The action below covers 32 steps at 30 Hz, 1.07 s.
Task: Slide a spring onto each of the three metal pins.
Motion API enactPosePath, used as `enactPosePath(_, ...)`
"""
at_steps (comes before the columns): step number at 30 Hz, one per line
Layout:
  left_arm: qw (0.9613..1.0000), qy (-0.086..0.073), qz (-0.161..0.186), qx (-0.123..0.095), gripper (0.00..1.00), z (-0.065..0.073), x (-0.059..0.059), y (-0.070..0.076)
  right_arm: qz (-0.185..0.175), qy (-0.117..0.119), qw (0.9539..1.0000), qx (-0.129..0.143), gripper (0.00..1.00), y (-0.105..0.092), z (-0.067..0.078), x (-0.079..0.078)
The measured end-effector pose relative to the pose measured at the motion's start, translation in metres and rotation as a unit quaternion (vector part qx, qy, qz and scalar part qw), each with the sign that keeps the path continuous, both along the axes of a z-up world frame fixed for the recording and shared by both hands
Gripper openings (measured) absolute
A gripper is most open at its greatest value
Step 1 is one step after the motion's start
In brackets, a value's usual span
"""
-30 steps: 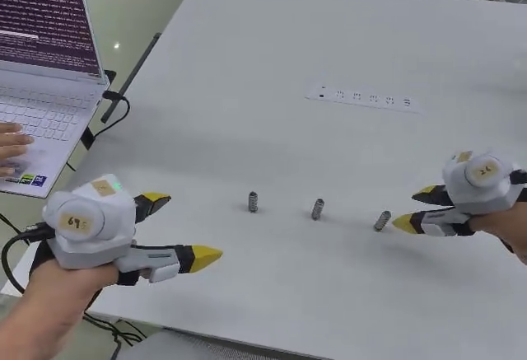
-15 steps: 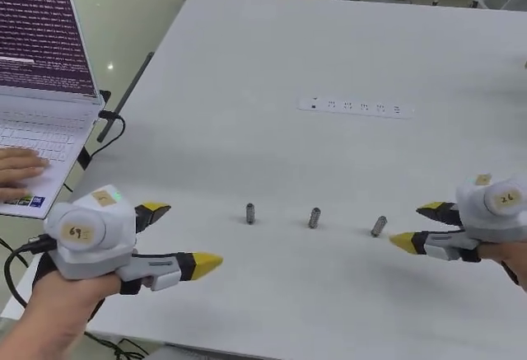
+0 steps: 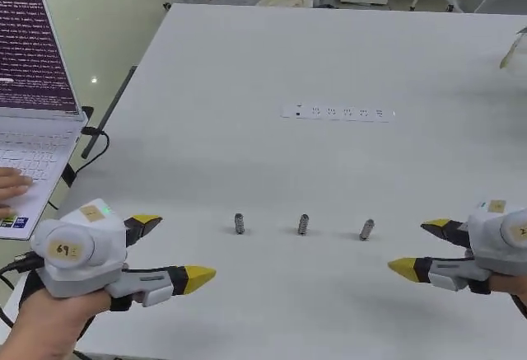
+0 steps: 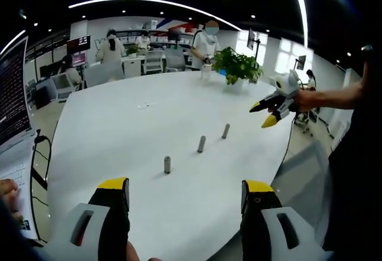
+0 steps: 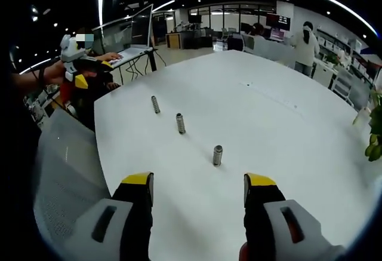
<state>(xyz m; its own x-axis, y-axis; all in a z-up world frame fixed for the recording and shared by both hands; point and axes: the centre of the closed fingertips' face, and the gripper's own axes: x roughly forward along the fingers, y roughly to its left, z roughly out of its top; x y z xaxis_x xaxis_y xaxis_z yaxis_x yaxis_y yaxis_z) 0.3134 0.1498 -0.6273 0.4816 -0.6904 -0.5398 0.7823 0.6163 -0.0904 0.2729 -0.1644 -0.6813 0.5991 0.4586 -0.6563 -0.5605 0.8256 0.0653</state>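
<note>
three short grey metal pins stood in a row on the table (image 3: 247, 63), in the open stretch between the two grippers. the left pin (image 3: 240, 223) was closest to the left gripper (image 3: 183, 247), the middle pin (image 3: 303, 225) sat about midway between both, and the right pin (image 3: 366, 229) stood just ahead of the right gripper (image 3: 411, 246), leaning a little. each looked ribbed, like a coil wound round a thin post, though they were too small to tell spring from pin with certainty.

both grippers were held above the table, each with its two yellow-tipped black jaws spread wide and nothing between them. their bodies were smooth pale-grey plastic. the table was a matte white slab.

nothing lay between either gripper and the pins. well beyond the pins lay one flat white power strip (image 3: 338, 113). outboard of the left gripper one open laptop (image 3: 33, 129) showed lines of text, a hand (image 3: 12, 187) rested on its keys, and a dark cable (image 3: 95, 150) hung beside it.
</note>
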Motion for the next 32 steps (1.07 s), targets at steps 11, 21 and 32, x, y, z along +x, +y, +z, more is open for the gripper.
enactPosePath(11,1.0,-0.002,-0.005,-0.002,0.73,0.001,0.002,-0.006,-0.034,-0.025,0.9983,0.04,0.73,-0.001,0.009,-0.026)
enactPosePath(21,0.9999,0.0,-0.007,-0.008,0.74,0.0,-0.002,-0.01,-0.051,-0.031,0.9965,0.059,0.79,0.005,0.008,-0.044)
enactPosePath(32,0.9999,0.003,-0.01,-0.013,0.75,-0.003,-0.004,-0.014,-0.047,-0.027,0.9965,0.063,0.81,0.011,0.008,-0.046)
